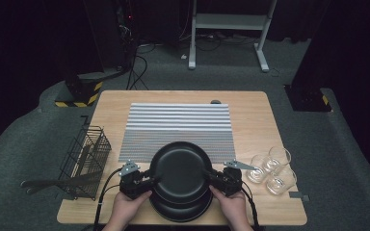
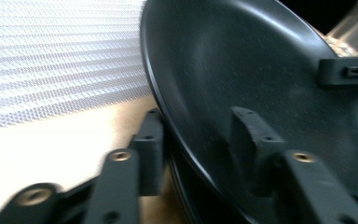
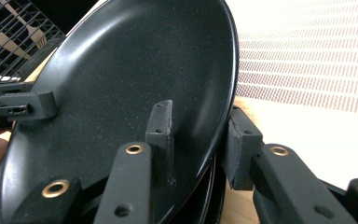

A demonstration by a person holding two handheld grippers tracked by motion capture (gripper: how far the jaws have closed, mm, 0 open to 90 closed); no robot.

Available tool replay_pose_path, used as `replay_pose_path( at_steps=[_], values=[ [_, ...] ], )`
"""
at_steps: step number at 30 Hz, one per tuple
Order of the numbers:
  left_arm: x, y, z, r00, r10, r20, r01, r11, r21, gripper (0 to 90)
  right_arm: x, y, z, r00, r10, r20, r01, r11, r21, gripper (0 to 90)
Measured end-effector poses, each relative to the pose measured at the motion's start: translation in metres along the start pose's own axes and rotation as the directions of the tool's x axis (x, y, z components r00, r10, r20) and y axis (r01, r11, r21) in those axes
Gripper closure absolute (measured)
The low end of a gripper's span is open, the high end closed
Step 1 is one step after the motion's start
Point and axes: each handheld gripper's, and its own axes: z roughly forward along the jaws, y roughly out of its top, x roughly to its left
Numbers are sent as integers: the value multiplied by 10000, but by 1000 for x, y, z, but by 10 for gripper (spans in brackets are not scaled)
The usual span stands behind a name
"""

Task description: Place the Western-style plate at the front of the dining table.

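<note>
Near the tabletop's (image 1: 270,211) front edge, the left claw (image 1: 150,182) and right claw (image 1: 213,177) each straddled the top plate's (image 1: 180,168) rim, though pad contact was hard to judge. It hid most of the lower plate (image 1: 180,214). Beyond lay a mat (image 1: 178,120).

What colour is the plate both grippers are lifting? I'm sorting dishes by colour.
Black, matte and faintly speckled; the top plate shows best in the right gripper view.
</note>
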Motion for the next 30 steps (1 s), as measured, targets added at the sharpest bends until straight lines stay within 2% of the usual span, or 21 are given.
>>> replay_pose_path(
  at_steps=[1,2,5,9,12,16,19,22,25,27,30],
  values=[
    [4,4,2,9993,-335,184,332,9993,174,602,1,1,0,10000,61,79,-62,10000,74,680],
    [4,5,2,9990,-388,215,384,9991,198,606,1,3,1,9999,61,96,-62,9999,156,681],
    [6,7,5,9989,-426,198,423,9990,169,606,-1,6,2,10000,80,-9,-80,9999,146,690],
    [10,14,9,9991,-421,-1,421,9991,-18,611,-4,14,5,9999,-137,-44,137,9999,89,697],
    [13,16,12,9990,-440,12,441,9988,-196,619,-5,22,9,9995,-324,-17,325,9994,84,698],
    [13,14,14,9990,-434,52,435,9982,-404,621,-9,26,12,9992,-387,-61,388,9992,79,698],
    [12,10,15,9998,-190,100,196,9976,-660,604,-11,26,13,9994,-313,-128,314,9995,102,697],
    [12,7,17,9995,-247,218,263,9970,-735,580,-13,25,13,9992,-352,-212,352,9994,2,696],
    [13,3,19,9971,-422,630,471,9958,-784,560,-13,25,13,9993,-285,-256,285,9996,-9,695],
    [11,2,18,9978,-291,597,338,9963,-790,550,-13,25,14,9992,-307,-246,307,9995,-20,692],
    [13,2,19,9971,-328,690,380,9964,-755,552,-13,24,15,9991,-354,-241,352,9994,-65,685]
  ],
)
